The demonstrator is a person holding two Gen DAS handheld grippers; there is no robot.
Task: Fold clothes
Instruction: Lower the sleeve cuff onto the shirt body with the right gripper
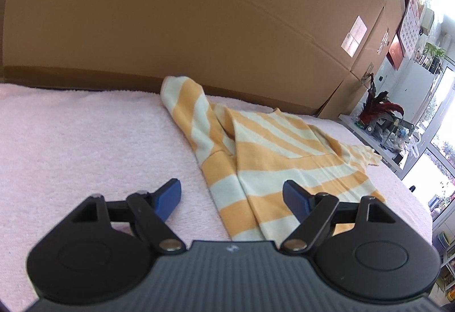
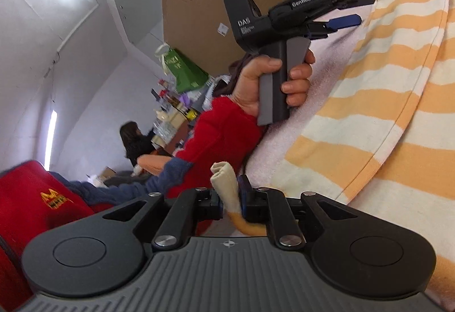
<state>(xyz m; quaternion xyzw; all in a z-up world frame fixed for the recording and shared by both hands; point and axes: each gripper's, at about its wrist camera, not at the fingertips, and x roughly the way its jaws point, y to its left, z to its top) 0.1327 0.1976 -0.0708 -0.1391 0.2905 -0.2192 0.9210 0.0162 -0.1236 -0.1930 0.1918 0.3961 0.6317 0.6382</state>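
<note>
An orange and cream striped shirt (image 1: 273, 152) lies rumpled on a pink towel-covered surface (image 1: 71, 135). My left gripper (image 1: 233, 195) is open, its blue pads either side of the shirt's near hem, just above it. In the right wrist view the same shirt (image 2: 392, 90) fills the right side. My right gripper (image 2: 229, 195) is shut on a bunched edge of the shirt (image 2: 226, 181), lifted off the surface. The left gripper (image 2: 352, 7) also shows there, held by a hand, its fingers open over the shirt.
A large cardboard box wall (image 1: 199, 13) stands right behind the surface. A shelf with plants and clutter (image 1: 384, 118) is at the right by windows. The operator's red sleeve (image 2: 224, 135) and a seated person (image 2: 133, 141) are at the left.
</note>
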